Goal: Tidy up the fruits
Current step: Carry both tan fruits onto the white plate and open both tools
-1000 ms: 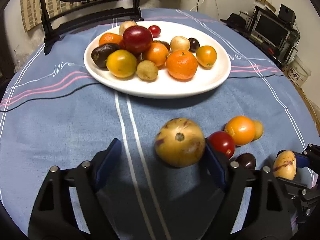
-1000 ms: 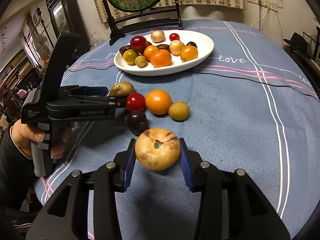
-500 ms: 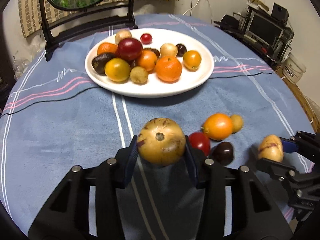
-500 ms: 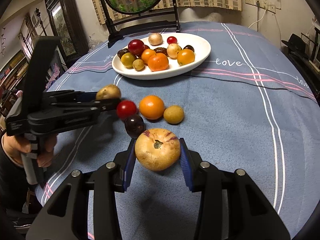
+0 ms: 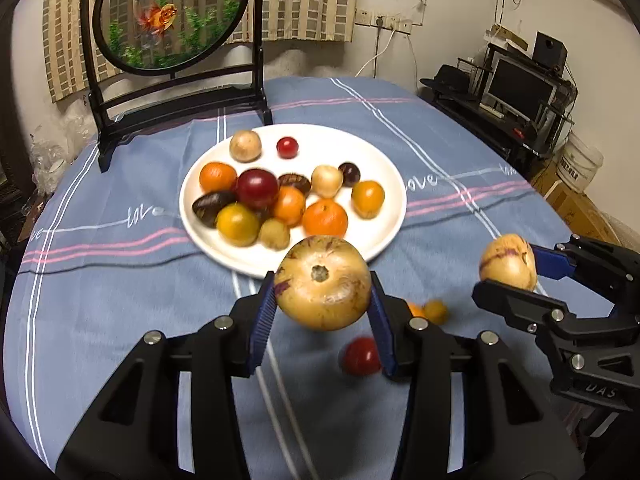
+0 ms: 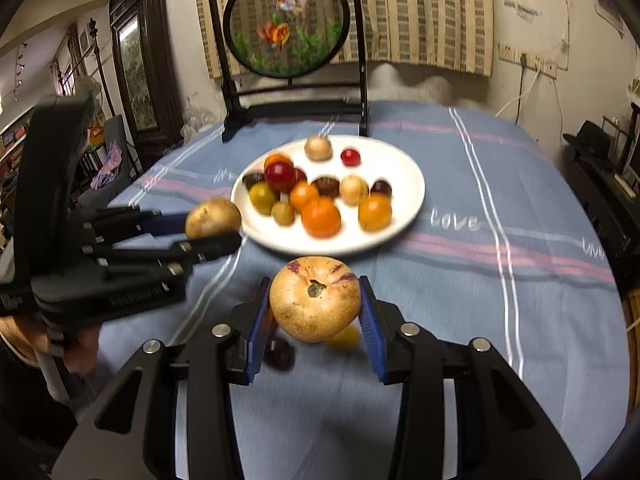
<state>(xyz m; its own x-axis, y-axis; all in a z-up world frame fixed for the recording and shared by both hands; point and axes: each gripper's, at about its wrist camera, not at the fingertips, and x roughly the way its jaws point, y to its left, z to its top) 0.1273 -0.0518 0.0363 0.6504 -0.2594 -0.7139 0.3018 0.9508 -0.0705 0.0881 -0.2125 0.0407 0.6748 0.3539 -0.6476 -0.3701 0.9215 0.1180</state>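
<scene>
We count two grippers, the left gripper [image 5: 322, 312] and the right gripper [image 6: 315, 314], each clamping one tan purple-streaked melon: two melons [image 5: 323, 282] [image 6: 315, 304]. One white plate [image 5: 390, 184] carries twelve small fruits [image 5: 325, 219]. One fish screen [image 5: 172, 12] stands behind.

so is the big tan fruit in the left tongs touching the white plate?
Apart. Left wrist view shows the big tan fruit lifted in the left tongs, overlapping the white plate only visually.

A home: goldfish screen [image 5: 170, 16], tableclothed table [image 5: 100, 280].
</scene>
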